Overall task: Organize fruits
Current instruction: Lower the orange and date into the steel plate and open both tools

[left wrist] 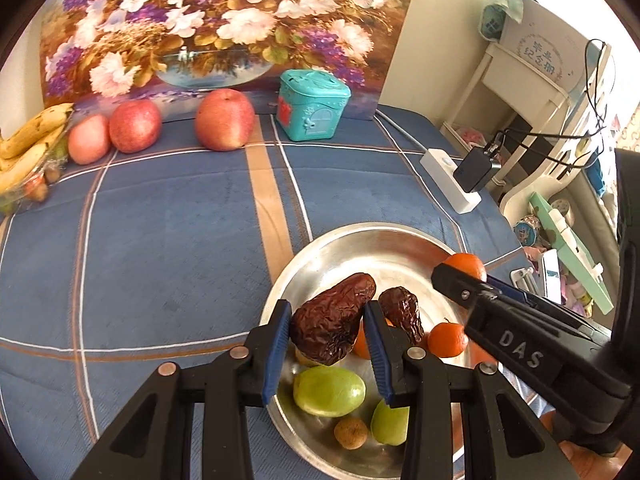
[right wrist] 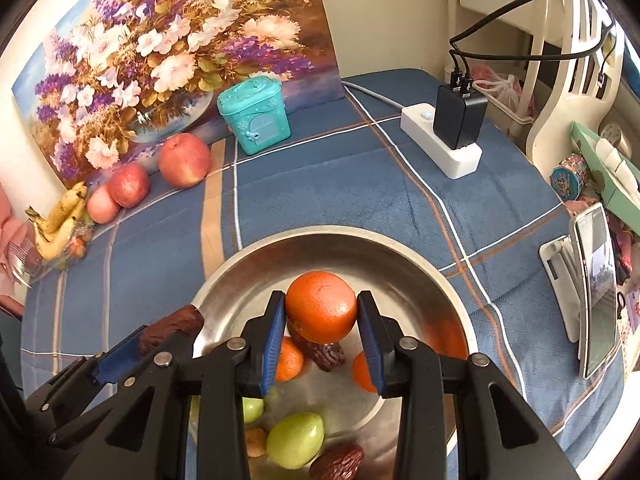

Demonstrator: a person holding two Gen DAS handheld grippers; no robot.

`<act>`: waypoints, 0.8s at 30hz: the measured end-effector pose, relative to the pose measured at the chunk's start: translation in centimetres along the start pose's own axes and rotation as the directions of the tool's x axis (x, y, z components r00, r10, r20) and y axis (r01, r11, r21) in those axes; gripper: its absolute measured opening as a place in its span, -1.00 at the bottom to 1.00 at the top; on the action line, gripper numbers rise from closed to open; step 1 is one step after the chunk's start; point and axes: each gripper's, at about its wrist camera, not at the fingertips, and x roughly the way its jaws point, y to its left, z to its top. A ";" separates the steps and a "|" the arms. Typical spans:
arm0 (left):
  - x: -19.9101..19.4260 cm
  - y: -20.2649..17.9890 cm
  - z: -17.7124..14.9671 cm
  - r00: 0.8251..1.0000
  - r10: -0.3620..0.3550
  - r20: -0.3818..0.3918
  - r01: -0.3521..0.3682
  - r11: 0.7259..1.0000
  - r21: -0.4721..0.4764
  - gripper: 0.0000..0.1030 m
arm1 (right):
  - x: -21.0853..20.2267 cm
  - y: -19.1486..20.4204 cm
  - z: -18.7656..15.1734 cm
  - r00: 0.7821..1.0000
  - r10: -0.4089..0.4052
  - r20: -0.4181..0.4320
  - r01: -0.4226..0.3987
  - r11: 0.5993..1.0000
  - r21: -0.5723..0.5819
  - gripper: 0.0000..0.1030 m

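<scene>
One blue checked tablecloth [right wrist: 320,184] covers the table, largest item in view. Flower painting [left wrist: 208,20] leans against the wall at its far edge. Round steel plate [left wrist: 384,248] lies near the front; contents: two green fruits [left wrist: 329,391], small oranges [left wrist: 447,339], a wrinkled red date [left wrist: 402,312] and one small brown nut-like fruit [left wrist: 351,433].

Left gripper [left wrist: 327,340], blue pads, clamps a large dried date [left wrist: 332,320] just above the plate. Right gripper [right wrist: 321,334] clamps an orange [right wrist: 321,306] above the plate's middle; its black arm reads "DAS" in the left view.

Three red apples [left wrist: 224,119] stand in a row before the painting, bananas [left wrist: 28,144] beside them at the left edge. Teal house-shaped box [left wrist: 312,106] sits right of the apples. White power strip [right wrist: 440,148] carries a black charger [right wrist: 460,116]. Phone on stand [right wrist: 596,292] stands at the right edge. White box [left wrist: 540,40] on the shelf bears Chinese writing, not clearly legible.
</scene>
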 end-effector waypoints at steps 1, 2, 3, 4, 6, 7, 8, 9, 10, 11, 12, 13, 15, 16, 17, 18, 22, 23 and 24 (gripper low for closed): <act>0.2 -0.1 0.0 1.000 0.002 0.000 -0.002 1.000 0.005 -0.23 | 0.2 0.0 0.0 1.000 -0.007 -0.002 0.007 1.000 -0.002 -0.27; 0.5 -0.1 0.0 1.000 0.007 -0.001 -0.007 1.000 0.011 -0.23 | 0.3 -0.1 0.0 1.000 -0.011 0.000 0.011 1.000 -0.002 -0.27; 0.7 -0.1 -0.1 1.000 0.012 -0.002 -0.012 1.000 0.013 -0.23 | 0.5 -0.2 0.0 1.000 -0.014 0.003 0.014 1.000 0.000 -0.27; 0.9 -0.1 -0.1 1.000 0.014 -0.003 -0.014 1.000 0.013 -0.23 | 0.6 -0.3 0.0 1.000 -0.017 0.006 0.017 1.000 0.003 -0.27; 1.5 0.0 -0.3 1.000 0.013 -0.009 -0.013 1.000 0.004 -0.23 | 1.0 -0.6 0.1 1.000 -0.022 0.012 0.022 1.000 0.011 -0.27; 1.8 0.1 -0.4 1.000 0.010 -0.014 -0.010 1.000 0.000 -0.23 | 1.3 -0.7 0.0 1.000 -0.019 0.012 0.019 1.000 0.018 -0.27; 2.2 0.2 -0.5 1.000 0.006 -0.020 -0.006 1.000 -0.002 -0.23 | 1.5 -0.8 0.0 1.000 -0.014 0.010 0.014 1.000 0.022 -0.27; 2.5 0.2 -0.6 1.000 0.005 -0.028 -0.005 1.000 -0.003 -0.23 | 1.8 -0.8 0.0 1.000 -0.010 0.006 0.009 1.000 0.025 -0.27; 2.8 0.3 -0.7 0.999 0.008 -0.034 -0.008 1.000 -0.005 -0.23 | 2.0 -0.8 0.0 1.000 -0.015 0.006 0.015 1.000 0.024 -0.27; 3.1 0.3 -0.8 0.999 0.012 -0.039 -0.012 1.000 -0.009 -0.23 | 2.1 -0.8 -0.1 1.000 -0.021 0.004 0.021 1.000 0.022 -0.27; 3.3 0.4 -0.9 0.999 0.011 -0.043 -0.012 1.000 -0.014 -0.23 | 2.3 -0.9 -0.1 1.000 -0.022 0.001 0.022 0.999 0.024 -0.27; 3.4 0.5 -0.9 0.999 0.008 -0.045 -0.009 1.000 -0.019 -0.23 | 2.5 -1.0 -0.1 1.000 -0.020 -0.002 0.020 0.999 0.029 -0.27; 3.5 0.6 -0.9 0.999 0.010 -0.047 -0.011 1.000 -0.025 -0.23 | 2.7 -1.3 -0.2 1.000 -0.020 -0.006 0.020 0.999 0.040 -0.27; 3.5 0.6 -0.9 0.999 0.011 -0.045 -0.012 1.000 -0.025 -0.23 | 2.8 -1.4 -0.2 1.000 -0.021 -0.008 0.021 0.999 0.046 -0.27; 3.6 0.6 -0.8 0.999 0.013 -0.044 -0.014 1.000 -0.024 -0.23 | 3.0 -1.5 -0.1 1.000 -0.020 -0.011 0.021 0.999 0.049 -0.27; 3.6 0.6 -0.8 0.999 0.015 -0.044 -0.016 1.000 -0.023 -0.23 | 3.0 -1.5 -0.1 1.000 -0.020 -0.013 0.020 0.998 0.052 -0.27; 3.9 0.7 -0.7 0.999 0.016 -0.043 -0.017 1.000 -0.026 -0.24 | 3.2 -1.6 -0.1 1.000 -0.021 -0.015 0.022 0.998 0.055 -0.27; 4.0 0.7 -0.7 0.999 0.016 -0.044 -0.017 1.000 -0.026 -0.24 | 3.2 -1.6 -0.1 1.000 -0.020 -0.017 0.021 0.998 0.055 -0.27; 4.0 0.8 -0.7 0.999 0.016 -0.046 -0.017 0.999 -0.028 -0.23 | 3.4 -1.5 -0.1 1.000 -0.018 -0.022 0.019 0.998 0.054 -0.27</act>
